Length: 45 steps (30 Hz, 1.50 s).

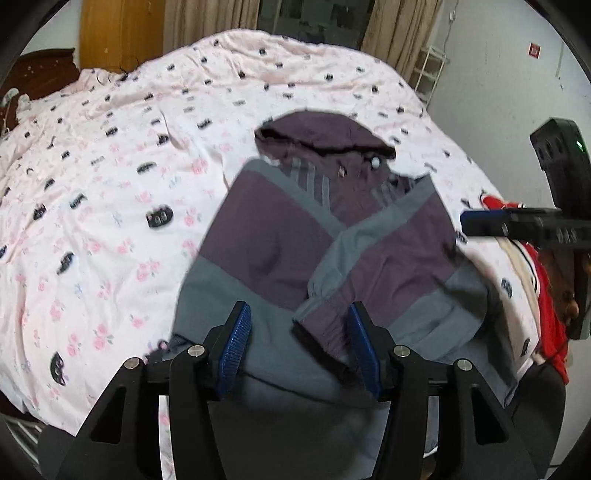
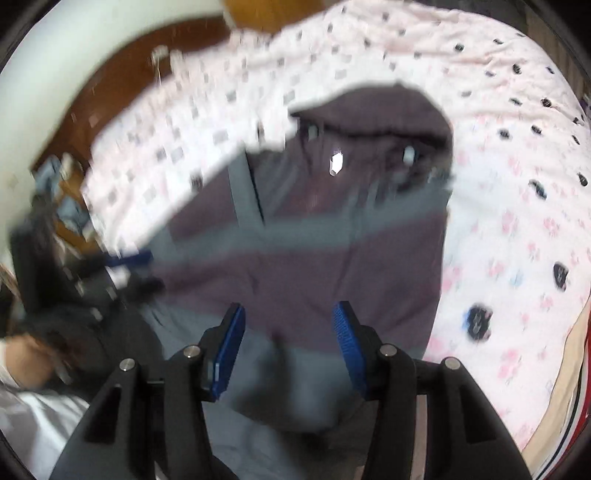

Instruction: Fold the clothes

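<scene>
A purple and grey hooded jacket (image 1: 332,229) lies flat on the bed, hood at the far end, both sleeves folded across its body. My left gripper (image 1: 299,314) hovers open over the jacket's lower part. The purple cuff (image 1: 325,332) of the upper sleeve lies between its blue pads, close to the right one, and the pads do not press it. My right gripper (image 1: 476,223) reaches in from the right edge, side-on. In the blurred right wrist view, the right gripper (image 2: 289,310) stands open above the jacket (image 2: 332,258) with nothing between its fingers; the left gripper (image 2: 129,258) shows at the left.
The bed is covered by a pink floral sheet (image 1: 110,184). A red and white garment (image 1: 546,295) lies at the bed's right edge. A dark wooden headboard (image 1: 44,74) is at the far left, curtains (image 1: 399,29) and a white rack (image 1: 430,70) behind. A person's hand (image 2: 22,354) is at lower left.
</scene>
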Available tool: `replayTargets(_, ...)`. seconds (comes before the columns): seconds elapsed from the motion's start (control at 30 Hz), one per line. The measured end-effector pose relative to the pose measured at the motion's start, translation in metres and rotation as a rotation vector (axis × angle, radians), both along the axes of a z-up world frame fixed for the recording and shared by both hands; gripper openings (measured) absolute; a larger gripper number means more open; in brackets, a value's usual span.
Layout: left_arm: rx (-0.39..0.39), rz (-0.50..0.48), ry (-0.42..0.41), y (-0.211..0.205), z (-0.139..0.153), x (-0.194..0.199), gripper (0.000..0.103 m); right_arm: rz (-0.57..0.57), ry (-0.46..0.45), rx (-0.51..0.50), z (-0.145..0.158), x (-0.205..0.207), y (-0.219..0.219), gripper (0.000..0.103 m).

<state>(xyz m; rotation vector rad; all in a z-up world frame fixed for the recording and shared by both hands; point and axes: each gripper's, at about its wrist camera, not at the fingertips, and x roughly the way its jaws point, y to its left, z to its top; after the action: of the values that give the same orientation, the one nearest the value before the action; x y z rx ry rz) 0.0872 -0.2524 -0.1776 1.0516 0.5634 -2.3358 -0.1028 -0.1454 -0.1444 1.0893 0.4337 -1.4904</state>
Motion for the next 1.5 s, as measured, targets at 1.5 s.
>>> replayTargets(1.5, 0.052, -0.213, -0.007, -0.181, 0.034, -0.101, 0.074, -0.273, -0.248, -0.052, -0.005, -0.190, -0.045, 0.058)
